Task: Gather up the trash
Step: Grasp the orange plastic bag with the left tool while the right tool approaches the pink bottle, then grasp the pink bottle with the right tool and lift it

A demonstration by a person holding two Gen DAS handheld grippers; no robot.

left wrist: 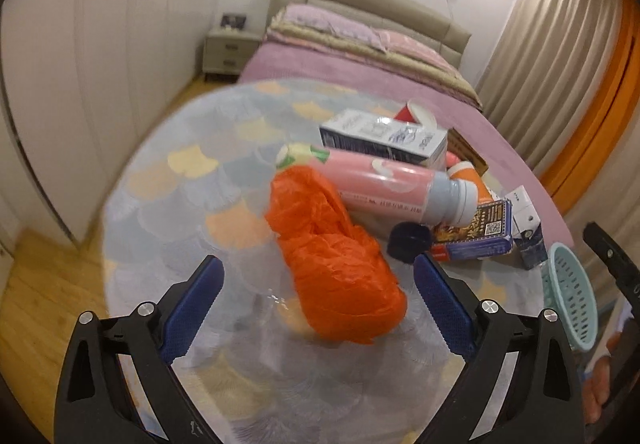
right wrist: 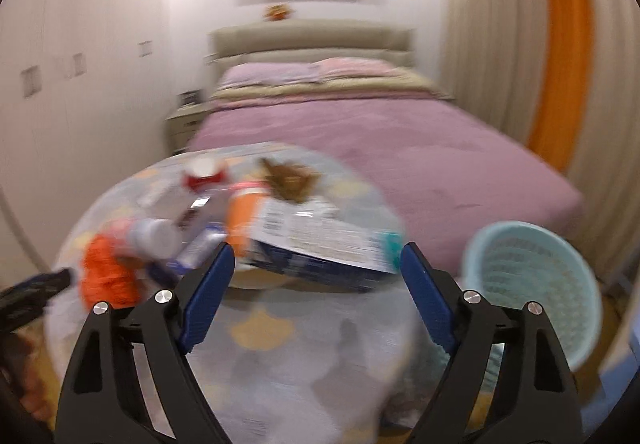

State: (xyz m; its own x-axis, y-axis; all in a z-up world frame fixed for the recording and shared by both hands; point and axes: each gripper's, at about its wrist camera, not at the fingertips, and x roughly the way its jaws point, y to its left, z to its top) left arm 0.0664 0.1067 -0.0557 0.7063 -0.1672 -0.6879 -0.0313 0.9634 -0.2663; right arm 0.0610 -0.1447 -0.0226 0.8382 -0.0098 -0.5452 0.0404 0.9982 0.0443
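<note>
On the left, the left gripper (left wrist: 318, 284) hangs over a round table with a pale scale-patterned cloth (left wrist: 168, 180), its blue-padded fingers (left wrist: 198, 308) spread wide with nothing pressed between them. Just ahead of those fingers lies a crumpled orange plastic bag (left wrist: 332, 264), free on the cloth. Behind it, a pink bottle with a grey cap (left wrist: 384, 184) lies on its side, touching a white-and-blue carton (left wrist: 380, 136), and a round black lid (left wrist: 410, 242) sits by a dark printed packet (left wrist: 476, 232). Moving right, the right gripper (right wrist: 316, 292), seen through blur, also stands apart and empty, aimed at a flat blue-and-white box (right wrist: 320, 248). Far right, a pale turquoise perforated plastic basket (right wrist: 532, 284) sits tilted just beside the table's edge.
</note>
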